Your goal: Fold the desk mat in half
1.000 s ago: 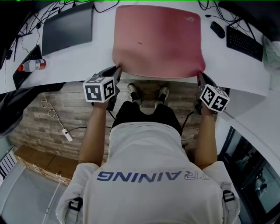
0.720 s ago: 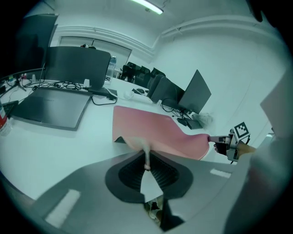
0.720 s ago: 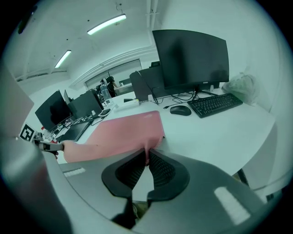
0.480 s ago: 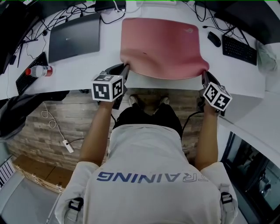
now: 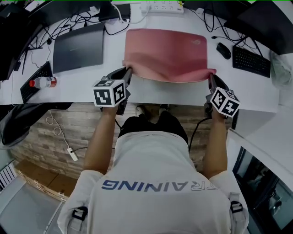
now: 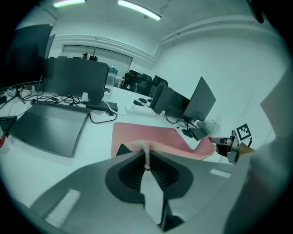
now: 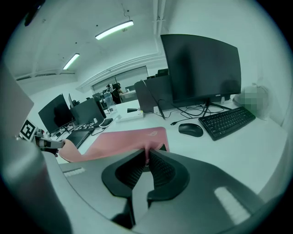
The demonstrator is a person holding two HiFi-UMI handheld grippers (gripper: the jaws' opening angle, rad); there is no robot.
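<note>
The pink desk mat (image 5: 167, 52) lies on the white desk (image 5: 155, 93), its near edge lifted off the surface and sagging between the two held corners. My left gripper (image 5: 129, 70) is shut on the mat's near left corner, and my right gripper (image 5: 211, 75) is shut on the near right corner. In the left gripper view the mat (image 6: 155, 137) runs away from my left gripper (image 6: 146, 157), its edge pinched between the jaws. The right gripper view shows the mat (image 7: 121, 141) pinched the same way in my right gripper (image 7: 147, 157).
A closed dark laptop (image 5: 78, 45) lies left of the mat, with a water bottle (image 5: 43, 82) and a keyboard (image 5: 33, 81) further left. A mouse (image 5: 223, 50) and black keyboard (image 5: 251, 60) sit to the right. Cables and a power strip (image 5: 162, 6) run along the back.
Both grippers have moved up and toward the far side of the desk with the mat's near corners. The near edge has risen off the desk and started to curl over the mat.
</note>
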